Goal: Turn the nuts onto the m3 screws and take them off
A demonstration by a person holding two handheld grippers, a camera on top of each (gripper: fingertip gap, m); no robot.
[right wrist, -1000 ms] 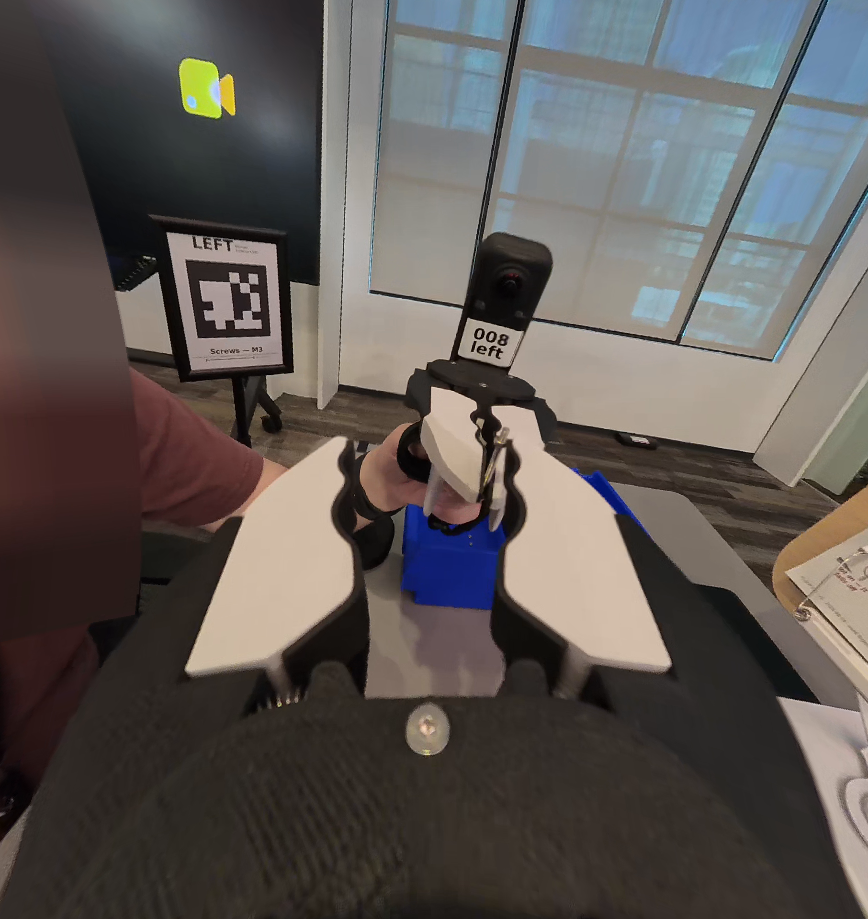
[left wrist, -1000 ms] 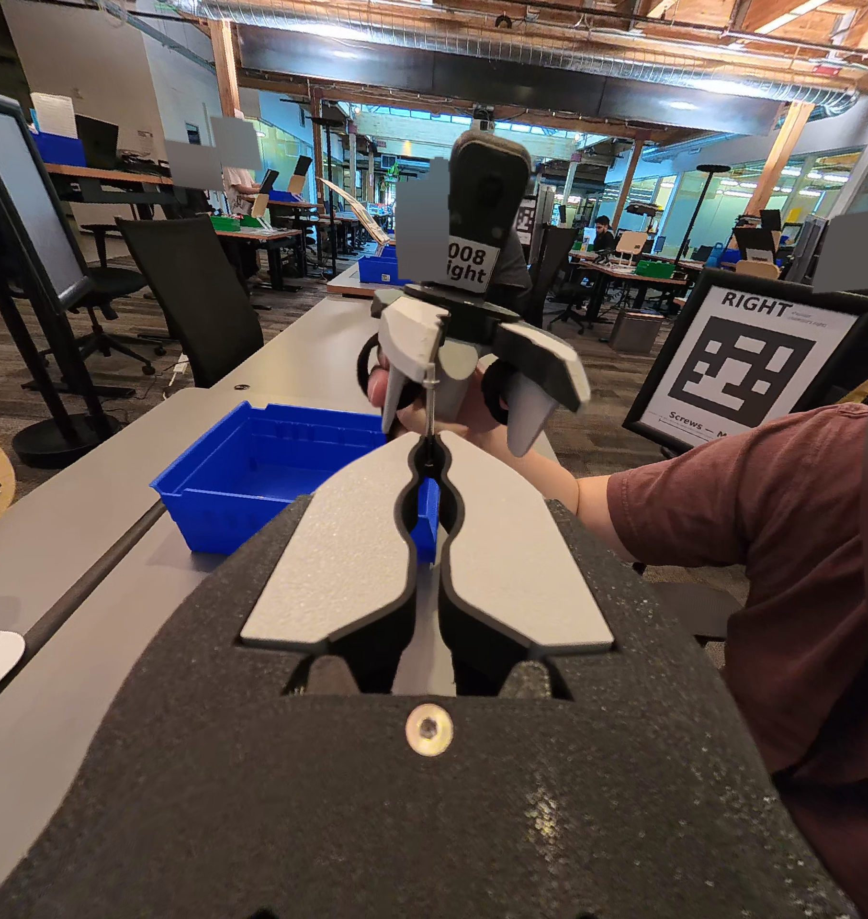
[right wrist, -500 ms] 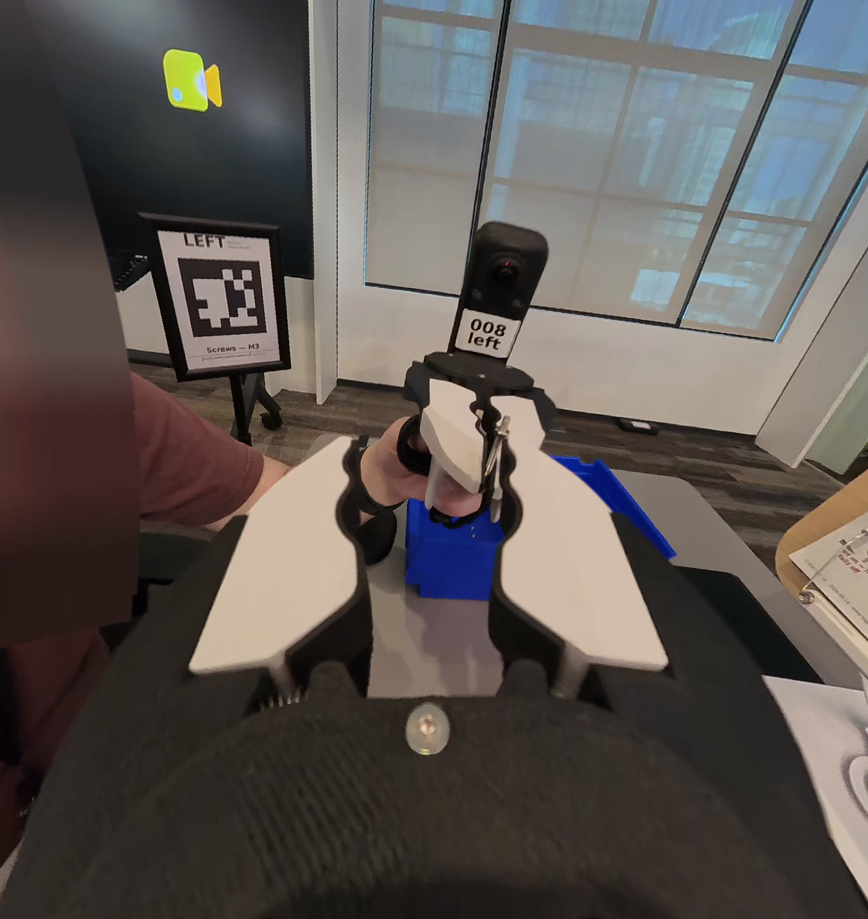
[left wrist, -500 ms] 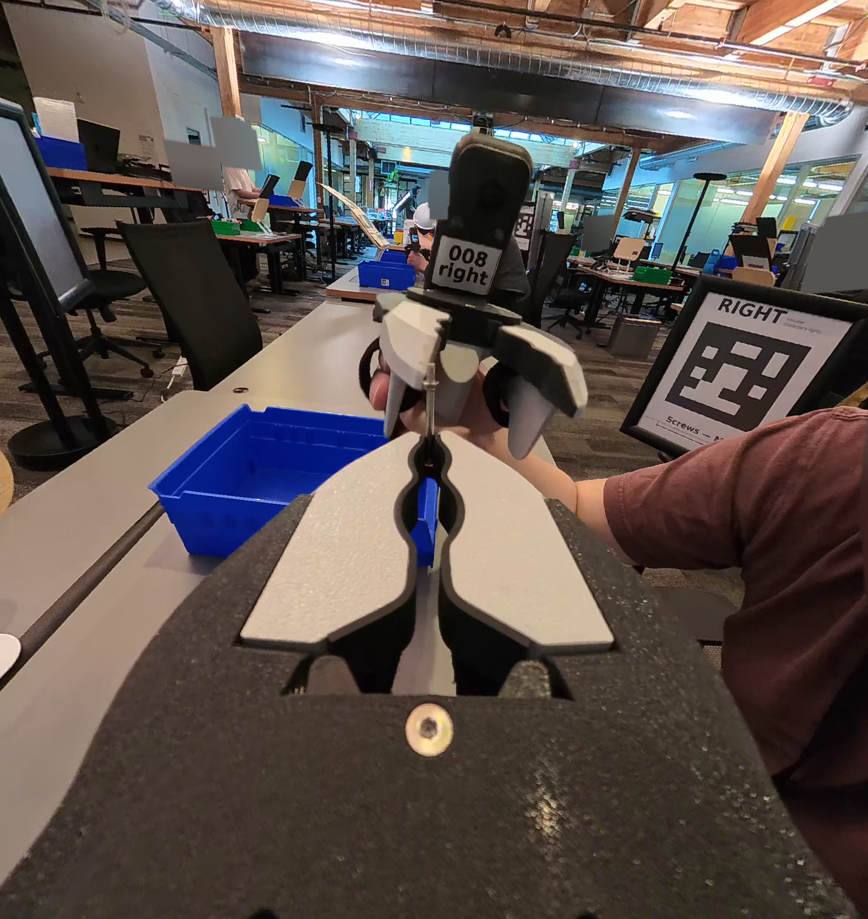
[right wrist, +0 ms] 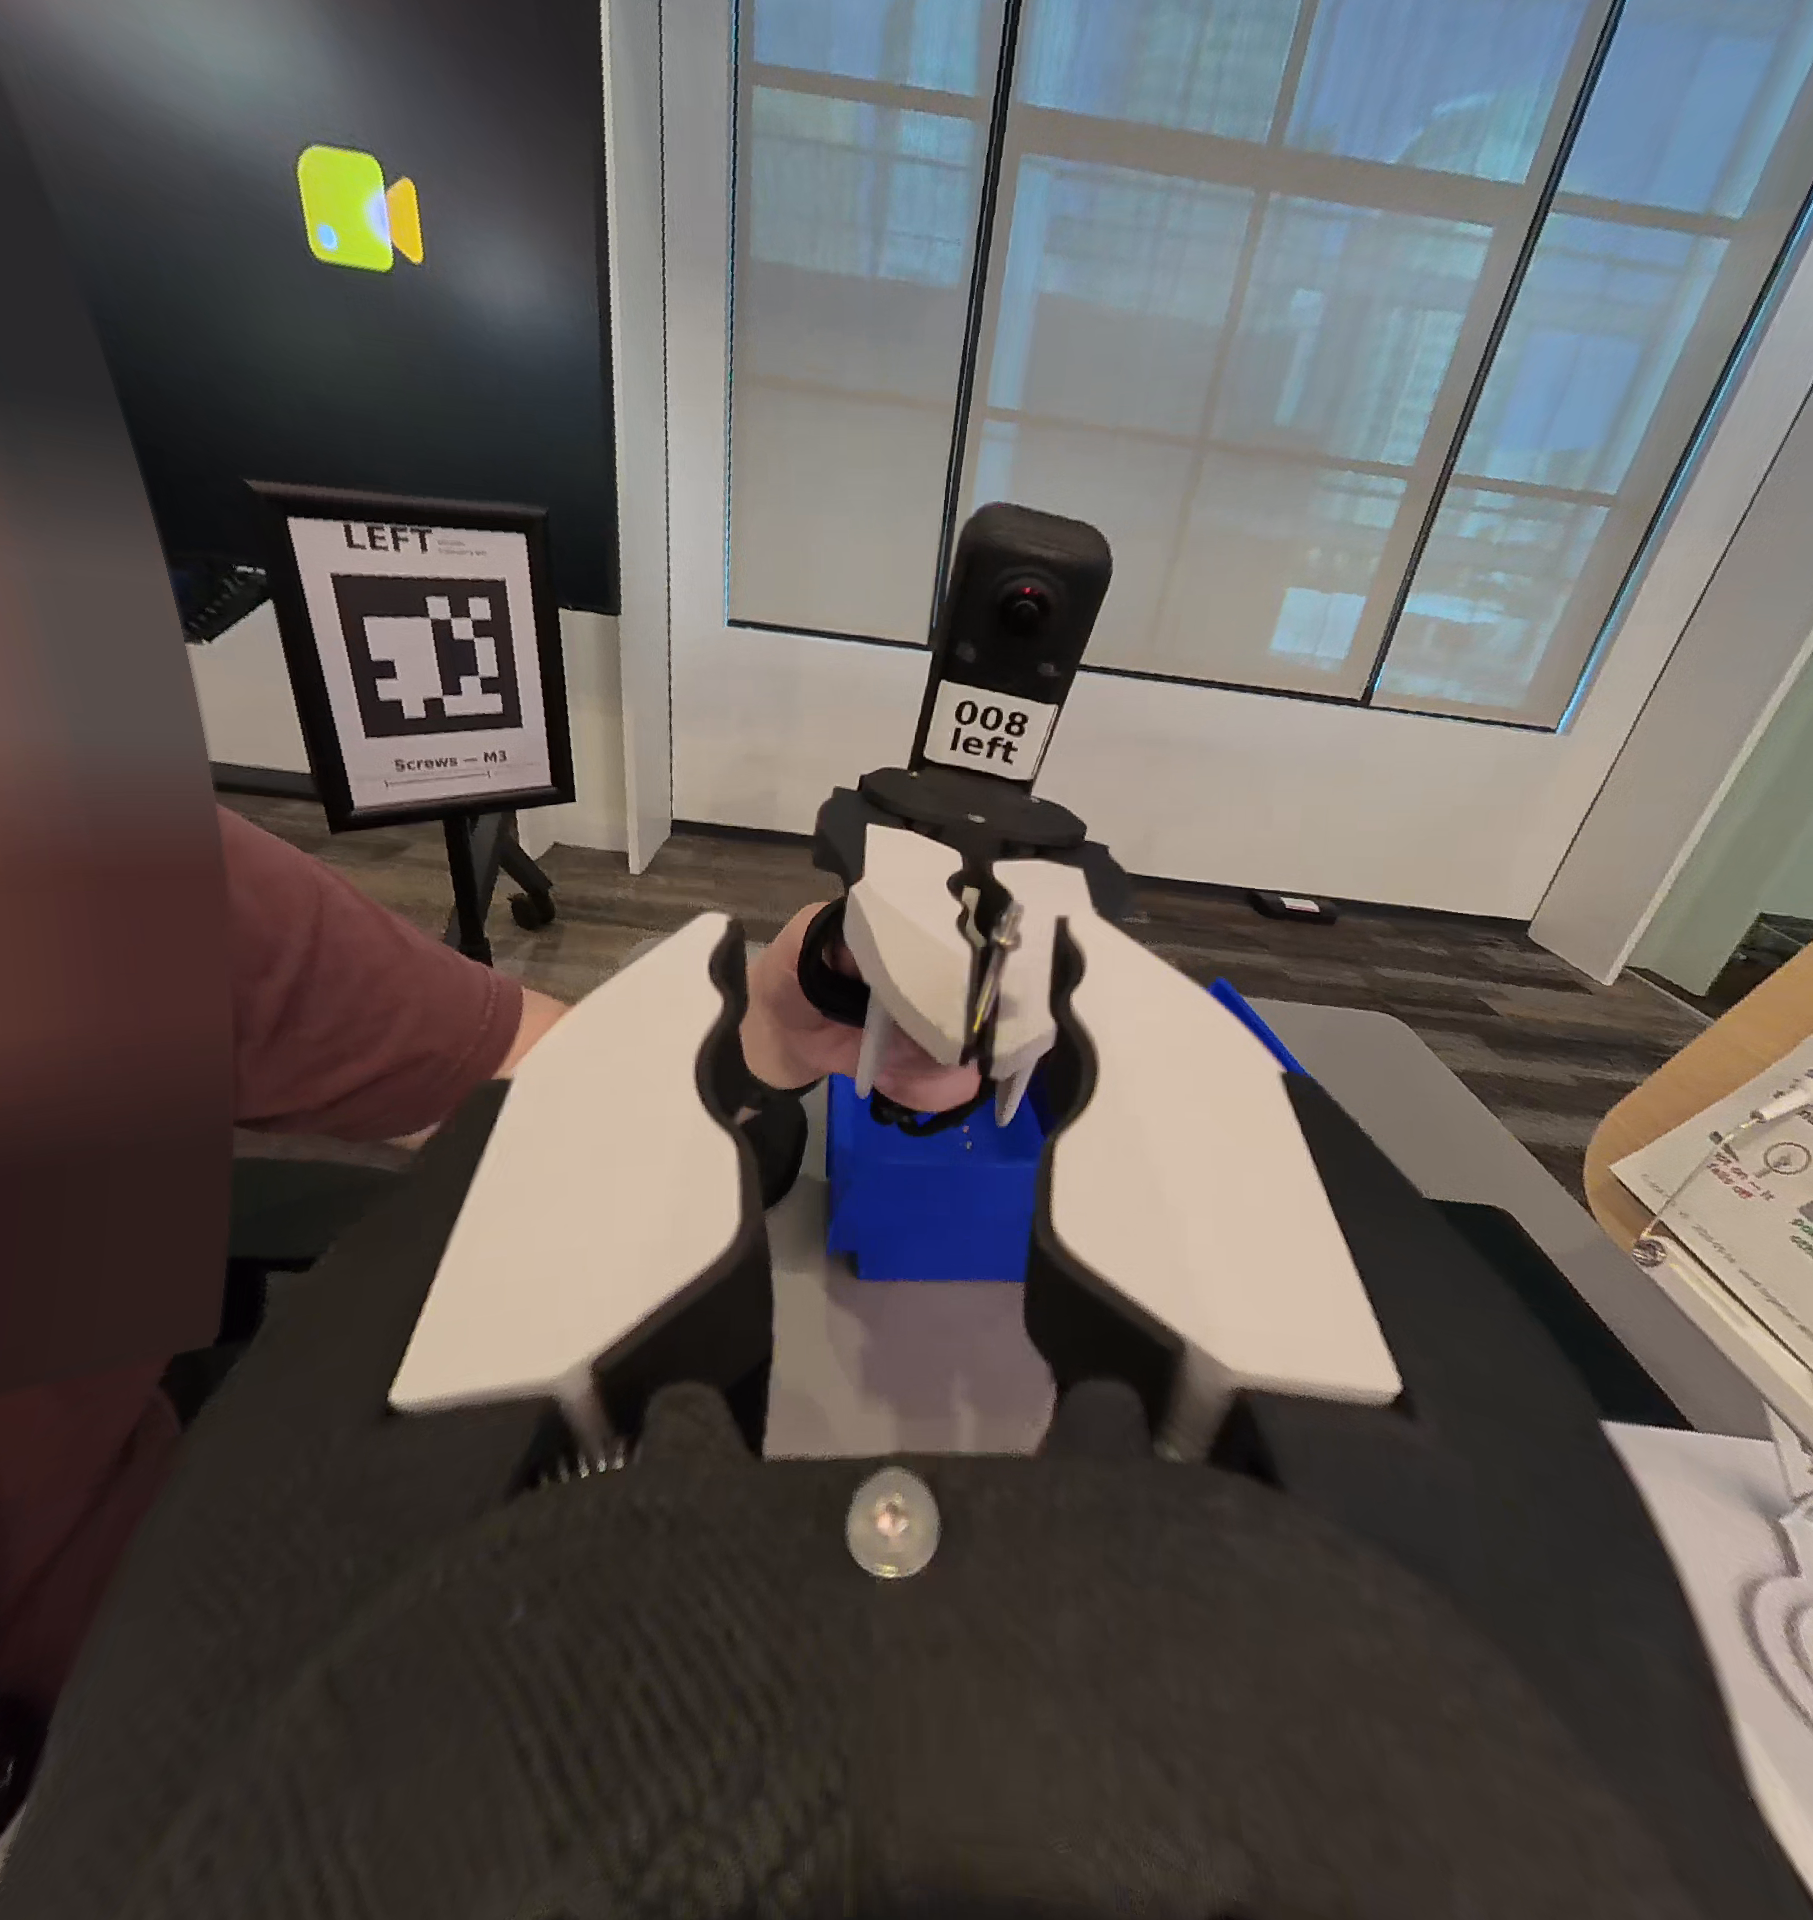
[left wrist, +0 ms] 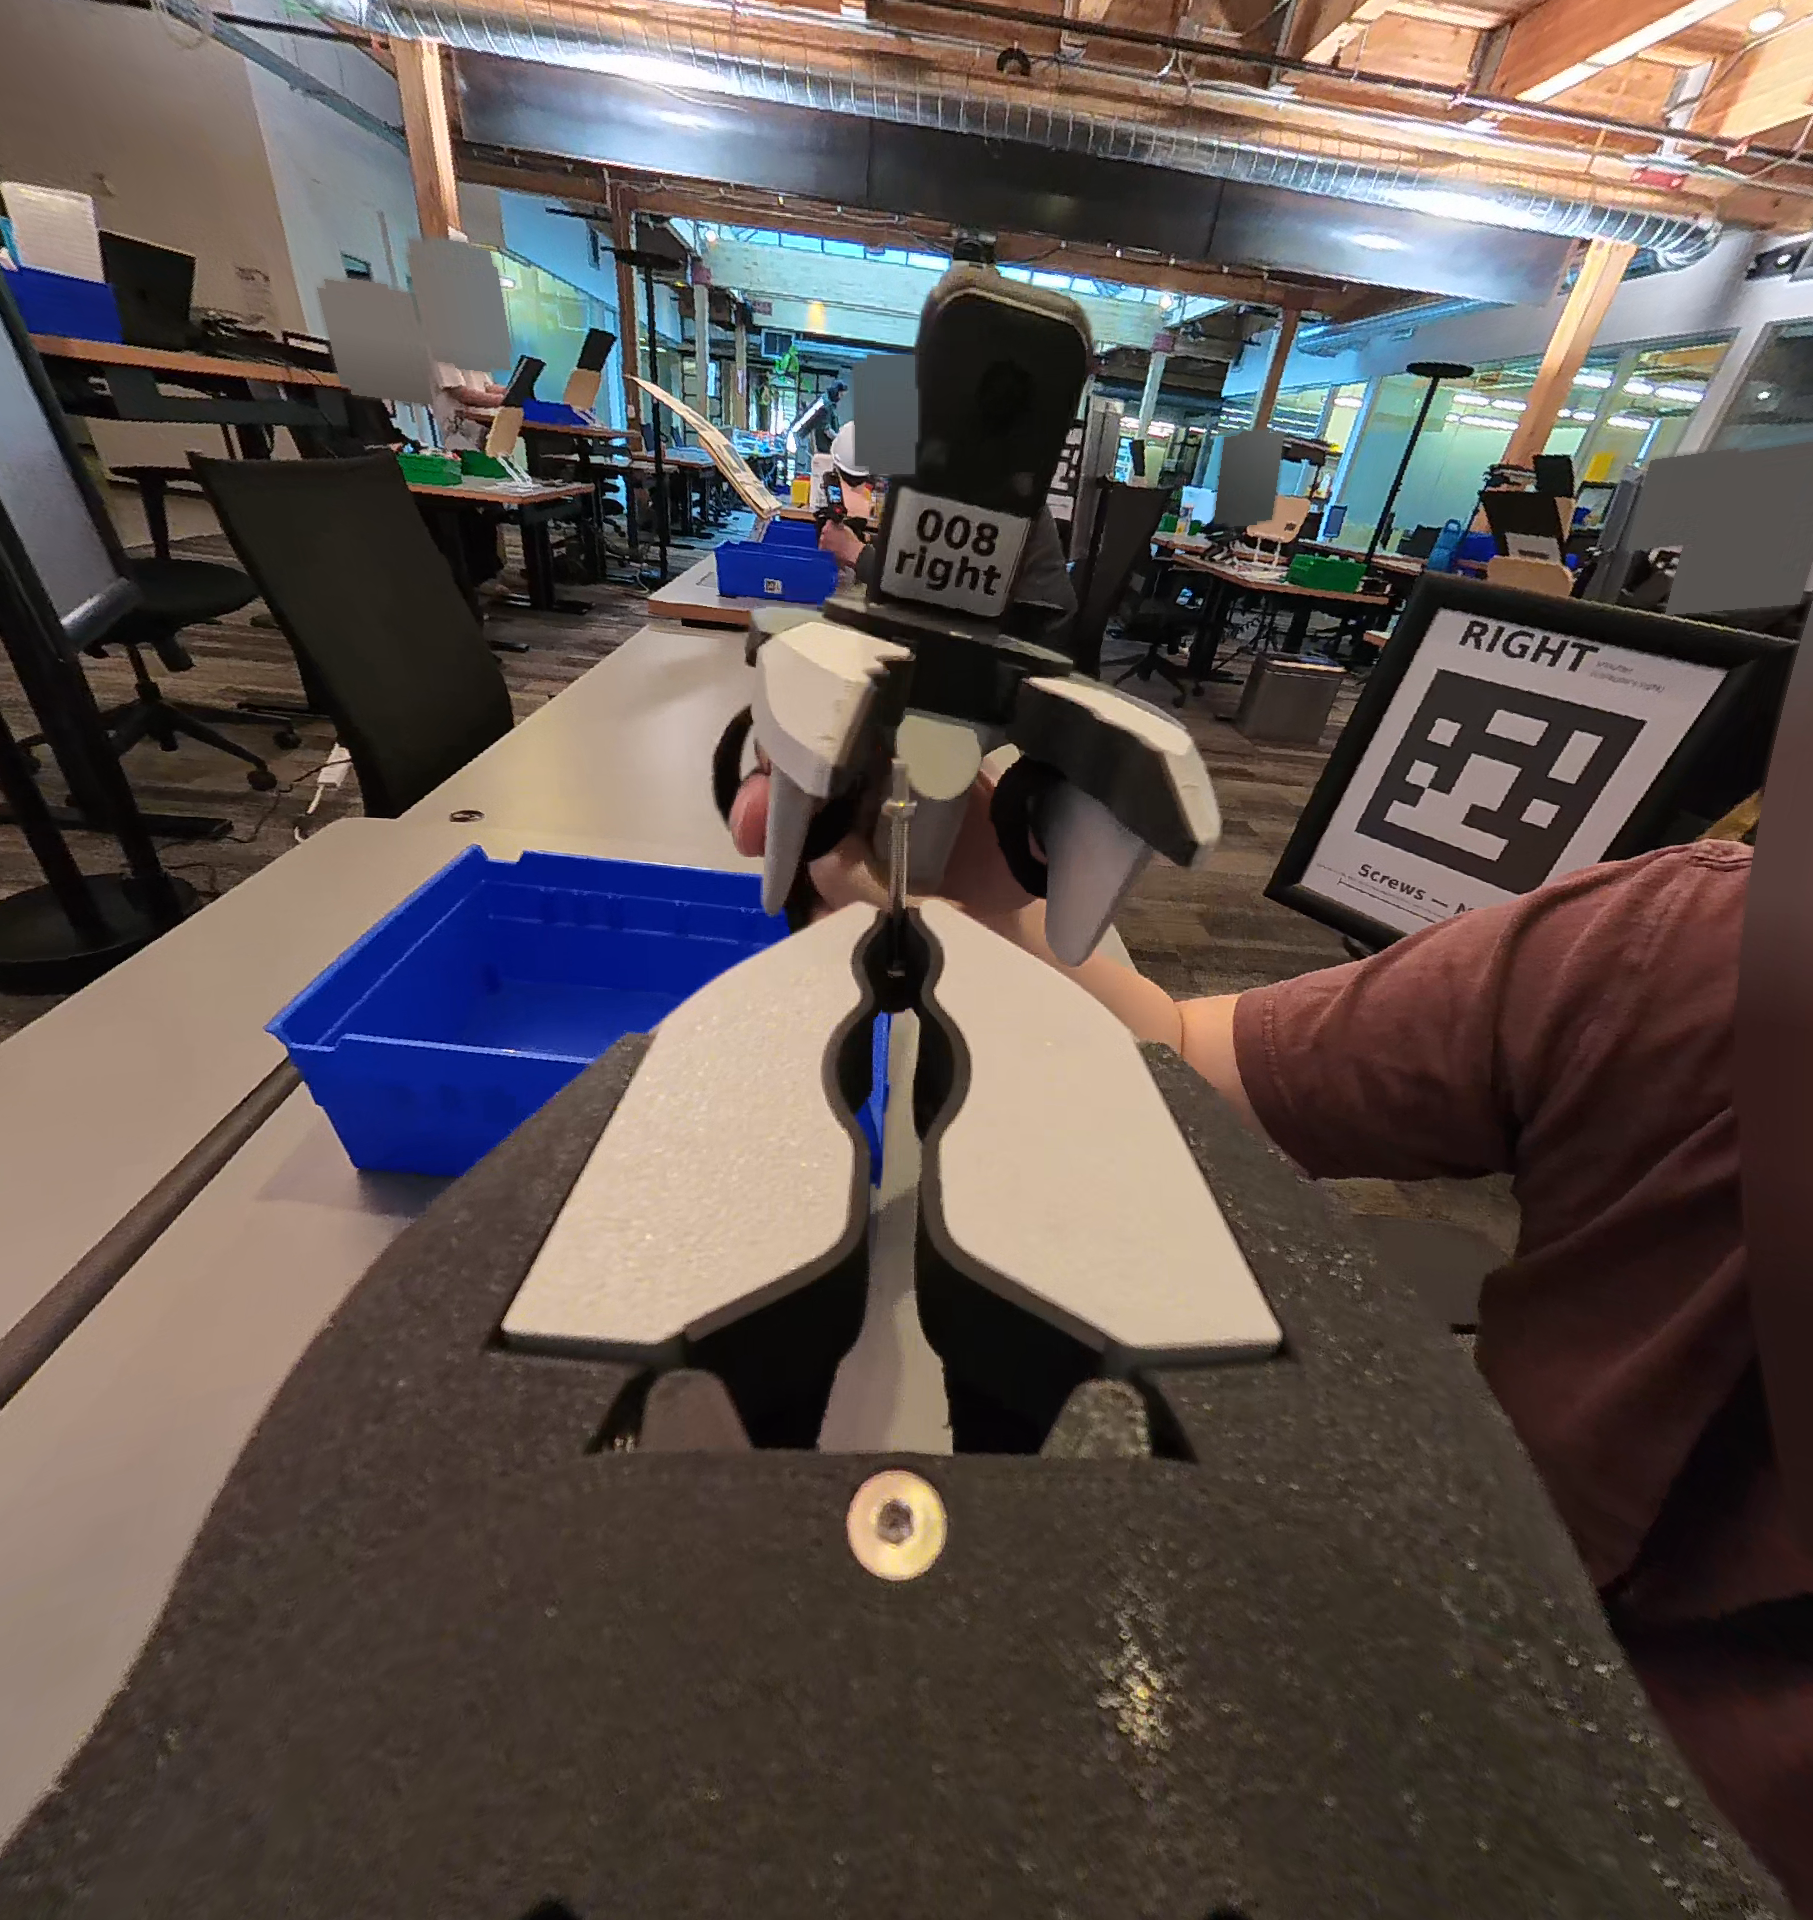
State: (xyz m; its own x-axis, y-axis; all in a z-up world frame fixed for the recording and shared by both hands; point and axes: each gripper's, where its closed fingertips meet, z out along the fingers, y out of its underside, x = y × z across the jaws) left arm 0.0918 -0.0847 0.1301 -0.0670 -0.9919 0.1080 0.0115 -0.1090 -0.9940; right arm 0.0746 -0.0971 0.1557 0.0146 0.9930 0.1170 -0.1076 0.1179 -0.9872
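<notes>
Now mid-air over grey surface [left wrist: 133, 1122] | blue bin [left wrist: 486, 997] below | left tongs [left wrist: 897, 940] pinched narrow on screw [left wrist: 899, 831] base | right tongs [right wrist: 886, 987] spread wide, empty, around screw | shaft upright, long axis vertical, free end up | nut on thread too small to confirm | step likely threading; next: close right, twist

Thin silver screw [left wrist: 898, 862] stands upright, lower end pinched at fingertip level; small nut [left wrist: 896, 805] sits near its top.
</notes>
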